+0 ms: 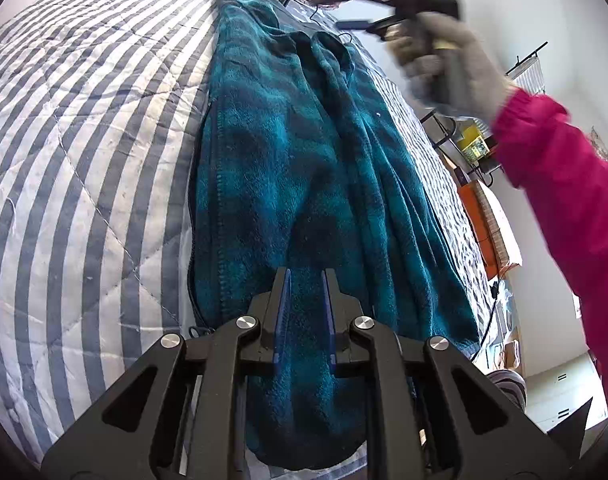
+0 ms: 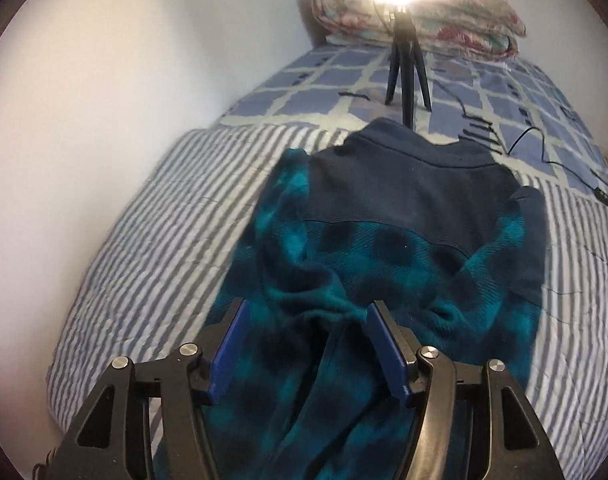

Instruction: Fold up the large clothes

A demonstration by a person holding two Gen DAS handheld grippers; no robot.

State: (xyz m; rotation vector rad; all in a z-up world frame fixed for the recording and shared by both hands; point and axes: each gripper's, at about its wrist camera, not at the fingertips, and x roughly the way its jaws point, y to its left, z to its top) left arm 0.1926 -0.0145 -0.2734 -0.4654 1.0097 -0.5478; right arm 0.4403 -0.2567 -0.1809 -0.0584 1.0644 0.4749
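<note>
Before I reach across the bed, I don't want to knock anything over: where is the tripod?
In the right wrist view the tripod stands top centre on the checked sheet, just beyond the jacket collar, before the pillows.

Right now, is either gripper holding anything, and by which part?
The left gripper pinches the teal fleece jacket at its near end. The right gripper is open above it, holding nothing.

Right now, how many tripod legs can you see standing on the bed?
3. The tripod stands past the fleece jacket's collar: one leg goes left, one right, one toward the jacket. More legs could be hidden.
</note>
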